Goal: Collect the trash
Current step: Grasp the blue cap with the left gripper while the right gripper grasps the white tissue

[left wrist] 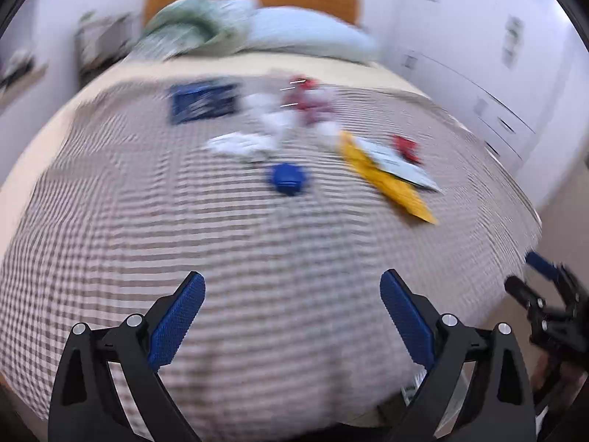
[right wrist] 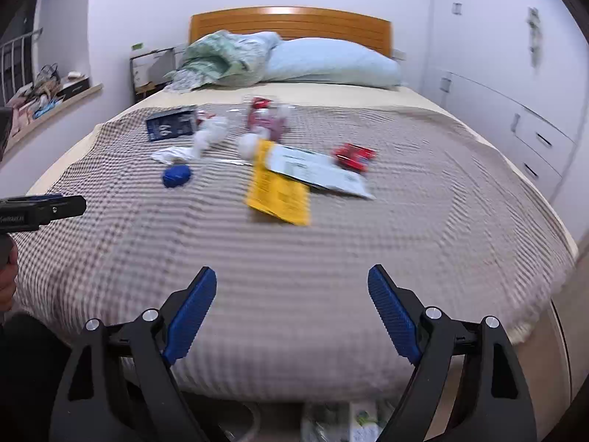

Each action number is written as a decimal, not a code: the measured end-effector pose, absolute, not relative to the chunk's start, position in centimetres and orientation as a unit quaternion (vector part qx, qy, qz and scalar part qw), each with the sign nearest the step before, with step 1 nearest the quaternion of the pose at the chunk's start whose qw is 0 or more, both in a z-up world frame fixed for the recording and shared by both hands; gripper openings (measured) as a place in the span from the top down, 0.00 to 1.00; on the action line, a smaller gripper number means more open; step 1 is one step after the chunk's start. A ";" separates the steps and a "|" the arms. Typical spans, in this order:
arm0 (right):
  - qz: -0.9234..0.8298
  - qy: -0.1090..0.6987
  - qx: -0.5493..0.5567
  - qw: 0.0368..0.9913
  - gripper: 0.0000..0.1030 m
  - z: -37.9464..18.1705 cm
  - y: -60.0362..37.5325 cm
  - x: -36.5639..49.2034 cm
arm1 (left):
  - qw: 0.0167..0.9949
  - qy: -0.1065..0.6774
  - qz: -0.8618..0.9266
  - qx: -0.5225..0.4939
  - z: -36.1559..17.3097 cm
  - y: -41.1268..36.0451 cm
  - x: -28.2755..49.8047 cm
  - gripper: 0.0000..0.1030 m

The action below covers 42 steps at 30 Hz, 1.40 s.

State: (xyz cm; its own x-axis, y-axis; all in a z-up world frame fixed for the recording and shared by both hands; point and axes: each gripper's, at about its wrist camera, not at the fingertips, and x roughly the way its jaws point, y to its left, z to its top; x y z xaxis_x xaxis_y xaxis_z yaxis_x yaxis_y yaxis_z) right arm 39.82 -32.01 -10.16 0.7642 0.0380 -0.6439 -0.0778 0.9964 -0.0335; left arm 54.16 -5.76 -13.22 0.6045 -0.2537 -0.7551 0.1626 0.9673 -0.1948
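Left gripper (left wrist: 292, 287) reads wide and empty from my station, aimed down over the bed (left wrist: 257, 276); I judge this a staging pose, since the trash sits well ahead of it, the yellow packet (left wrist: 383, 176) ahead and right, long axis running away toward the upper left. Right gripper (right wrist: 292, 281) is likewise spread, holding nothing; its yellow packet (right wrist: 279, 191) lies ahead, long axis pointing toward the headboard (right wrist: 291, 22).
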 end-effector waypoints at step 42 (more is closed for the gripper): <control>0.120 0.438 -0.137 0.881 0.91 -16.7 -9.2 68.2 | 0.879 0.378 0.001 -0.292 -17.5 13.7 67.1 0.50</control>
